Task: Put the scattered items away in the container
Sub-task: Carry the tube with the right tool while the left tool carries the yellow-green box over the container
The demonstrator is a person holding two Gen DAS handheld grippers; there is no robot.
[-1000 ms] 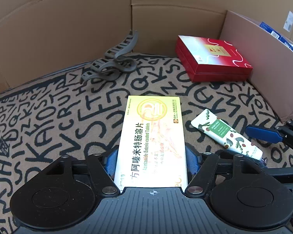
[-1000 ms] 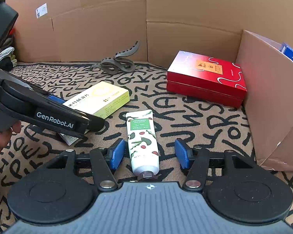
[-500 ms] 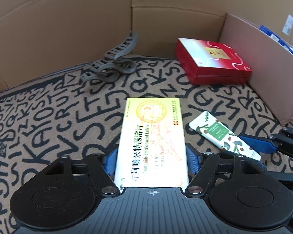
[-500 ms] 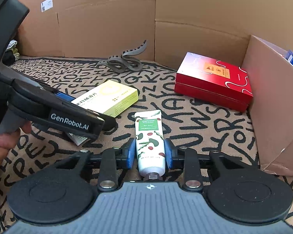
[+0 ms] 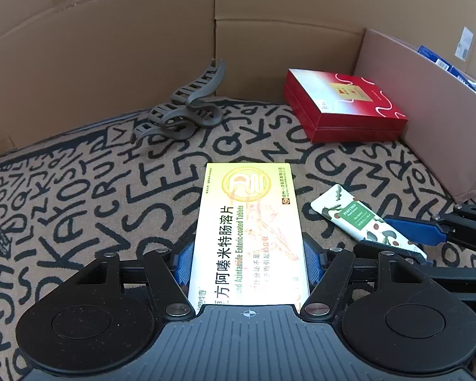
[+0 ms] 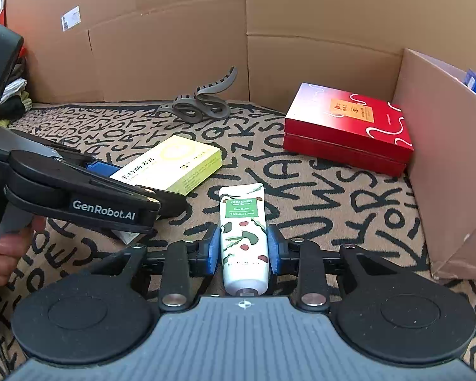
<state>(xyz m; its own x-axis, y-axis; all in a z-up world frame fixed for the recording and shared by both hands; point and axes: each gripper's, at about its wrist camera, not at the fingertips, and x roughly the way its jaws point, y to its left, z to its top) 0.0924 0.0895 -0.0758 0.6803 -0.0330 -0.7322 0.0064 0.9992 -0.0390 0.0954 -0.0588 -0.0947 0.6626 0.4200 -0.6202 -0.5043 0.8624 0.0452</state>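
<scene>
Gripping one item each, both grippers sit low on the letter-patterned rug [image 6: 333, 190].

The left gripper [image 5: 247, 263] clamps the yellow tablet box [image 5: 247, 231] between its blue pads; the right gripper [image 6: 243, 250] is closed on the hand cream tube [image 6: 243, 238], just beside. A grey hair claw [image 5: 184, 111] lies at the rug's far edge, a red gift box [image 6: 349, 127] toward its far right corner, against the cardboard container [image 6: 444, 158].
</scene>
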